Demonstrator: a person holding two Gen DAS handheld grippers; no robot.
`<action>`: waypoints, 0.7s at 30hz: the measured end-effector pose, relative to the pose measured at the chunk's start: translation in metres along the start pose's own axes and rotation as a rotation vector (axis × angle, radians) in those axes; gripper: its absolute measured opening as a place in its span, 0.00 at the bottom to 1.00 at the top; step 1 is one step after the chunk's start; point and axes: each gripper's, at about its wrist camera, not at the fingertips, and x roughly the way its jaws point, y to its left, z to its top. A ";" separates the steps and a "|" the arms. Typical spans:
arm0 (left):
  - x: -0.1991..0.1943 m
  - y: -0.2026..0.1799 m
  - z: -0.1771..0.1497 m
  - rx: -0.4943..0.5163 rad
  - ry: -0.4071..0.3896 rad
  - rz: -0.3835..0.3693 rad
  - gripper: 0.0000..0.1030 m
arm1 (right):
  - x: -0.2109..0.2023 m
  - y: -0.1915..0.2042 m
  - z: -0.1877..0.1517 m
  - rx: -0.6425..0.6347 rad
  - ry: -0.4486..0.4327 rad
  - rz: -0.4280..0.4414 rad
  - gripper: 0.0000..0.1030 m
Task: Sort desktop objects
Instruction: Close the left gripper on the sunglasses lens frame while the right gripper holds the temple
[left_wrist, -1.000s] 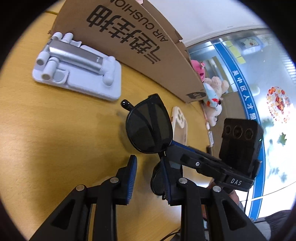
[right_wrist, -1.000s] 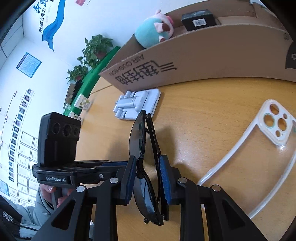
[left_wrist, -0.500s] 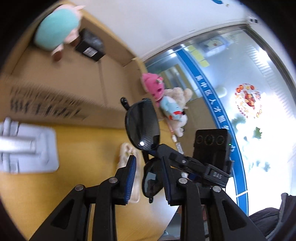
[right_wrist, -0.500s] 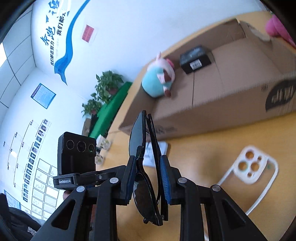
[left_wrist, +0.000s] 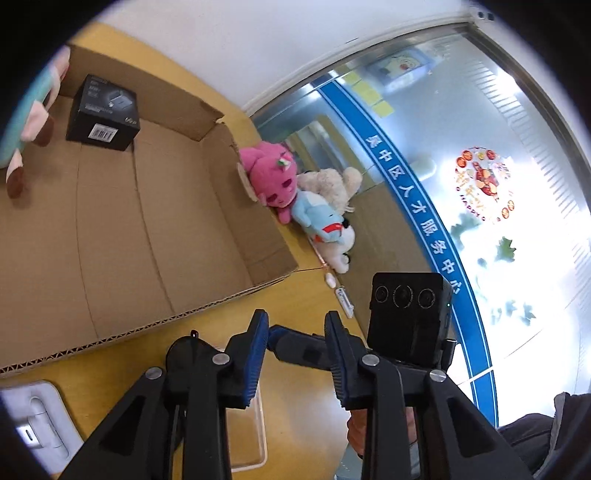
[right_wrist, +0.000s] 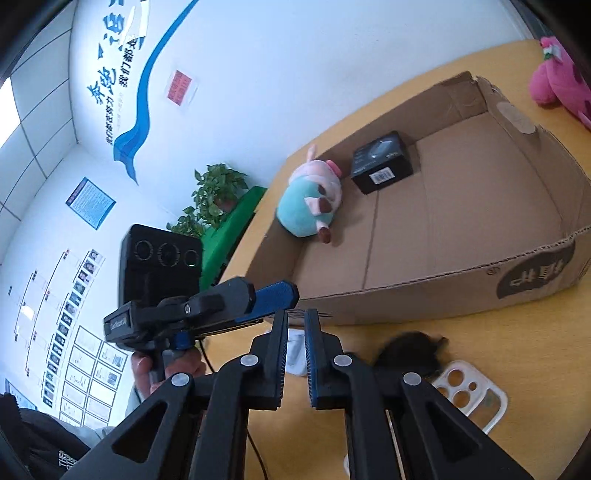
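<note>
The black sunglasses (right_wrist: 410, 350) lie blurred on the yellow table beside the clear phone case (right_wrist: 469, 391); in the left wrist view they show as a dark lens (left_wrist: 184, 354) behind my left finger. My right gripper (right_wrist: 295, 354) is nearly closed with a narrow gap and holds nothing. My left gripper (left_wrist: 295, 354) is open and empty, in front of the cardboard box (left_wrist: 147, 229). The box holds a teal plush (right_wrist: 306, 206) and a small black box (right_wrist: 382, 162).
A grey phone stand (left_wrist: 37, 421) sits at the lower left of the left wrist view. Pink, blue and beige plush toys (left_wrist: 295, 192) lie beside the box's far end. The clear phone case also shows under my left gripper (left_wrist: 247, 435).
The sunglasses have left my right gripper and now lie on the table by the phone case. Both grippers have risen and tilted toward the box.
</note>
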 end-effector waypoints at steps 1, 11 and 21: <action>-0.002 0.002 0.000 -0.005 0.002 0.013 0.28 | 0.001 -0.006 0.001 0.010 0.001 -0.009 0.09; -0.022 0.013 -0.050 0.039 0.164 0.257 0.31 | 0.001 -0.057 -0.016 0.085 0.147 -0.107 0.78; -0.010 0.028 -0.094 0.102 0.274 0.422 0.32 | 0.058 -0.038 -0.036 0.099 0.241 -0.081 0.77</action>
